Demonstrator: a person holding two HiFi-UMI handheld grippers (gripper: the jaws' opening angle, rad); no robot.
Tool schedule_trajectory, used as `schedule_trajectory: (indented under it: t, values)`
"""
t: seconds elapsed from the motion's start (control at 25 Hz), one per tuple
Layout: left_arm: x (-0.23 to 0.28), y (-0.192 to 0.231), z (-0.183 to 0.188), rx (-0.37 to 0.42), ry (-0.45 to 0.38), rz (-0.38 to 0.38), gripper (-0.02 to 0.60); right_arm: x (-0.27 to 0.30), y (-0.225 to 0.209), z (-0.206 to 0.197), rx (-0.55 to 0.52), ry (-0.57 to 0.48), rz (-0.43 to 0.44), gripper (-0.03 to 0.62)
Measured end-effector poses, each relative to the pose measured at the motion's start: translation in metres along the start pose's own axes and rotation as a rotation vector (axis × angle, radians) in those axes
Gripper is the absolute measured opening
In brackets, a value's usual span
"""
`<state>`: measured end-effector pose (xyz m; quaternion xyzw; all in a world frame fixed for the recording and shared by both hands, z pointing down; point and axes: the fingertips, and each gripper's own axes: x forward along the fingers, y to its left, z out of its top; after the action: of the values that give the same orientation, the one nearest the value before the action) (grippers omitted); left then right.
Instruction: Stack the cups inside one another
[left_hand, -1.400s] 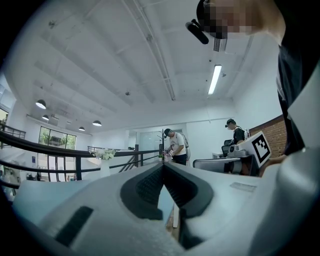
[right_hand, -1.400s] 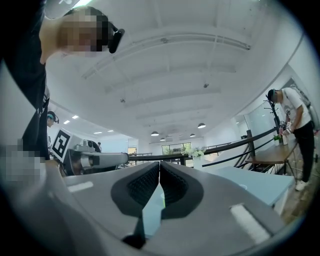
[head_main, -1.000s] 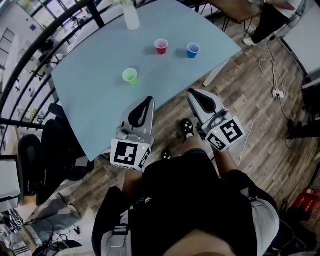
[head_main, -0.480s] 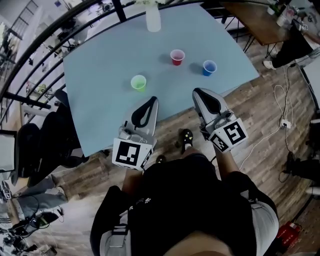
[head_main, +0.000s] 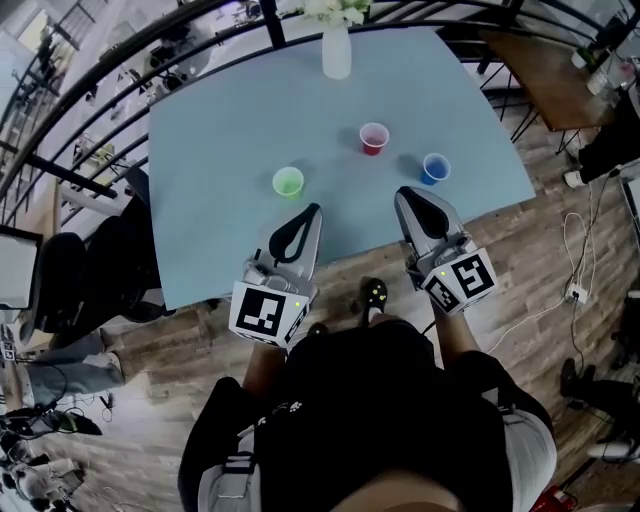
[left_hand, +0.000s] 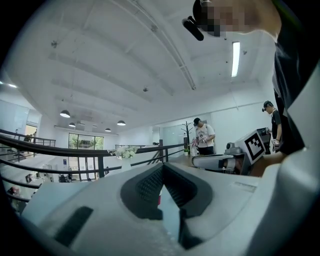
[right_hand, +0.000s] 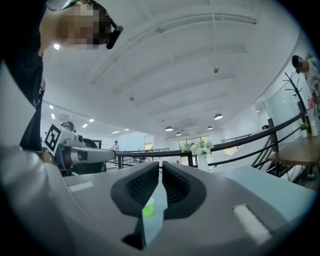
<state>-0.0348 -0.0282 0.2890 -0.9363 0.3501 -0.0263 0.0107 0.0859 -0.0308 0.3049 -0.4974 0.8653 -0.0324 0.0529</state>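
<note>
While the green cup (head_main: 288, 181), red cup (head_main: 374, 138) and blue cup (head_main: 434, 168) stand apart, the left tool (head_main: 311, 209) and right tool (head_main: 402, 193) hover closed, empty.

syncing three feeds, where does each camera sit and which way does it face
Head view: on the person's head, looking steeply down at the table and three cups; shows the torso, left gripper and right gripper.
Left gripper view: on the left gripper, level along its closed jaws towards the vase; right gripper at its right.
Right gripper view: on the right gripper, level along its closed jaws at the green cup; left gripper at its left.
Shared: all three show the vase.
</note>
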Motion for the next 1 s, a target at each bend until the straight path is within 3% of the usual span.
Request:
schedule_trajectory:
  t: [0.52,1.0]
  values:
    - [0.045,-0.009,-0.008,-0.010,0.025,0.028,-0.014,-0.003,-0.067,-0.015,0.006,0.021,-0.029,0.025]
    - [0.088,-0.014,-0.017,-0.027,0.038,0.047,-0.014,-0.017,-0.135,-0.040,-0.008,0.074,-0.116,0.058]
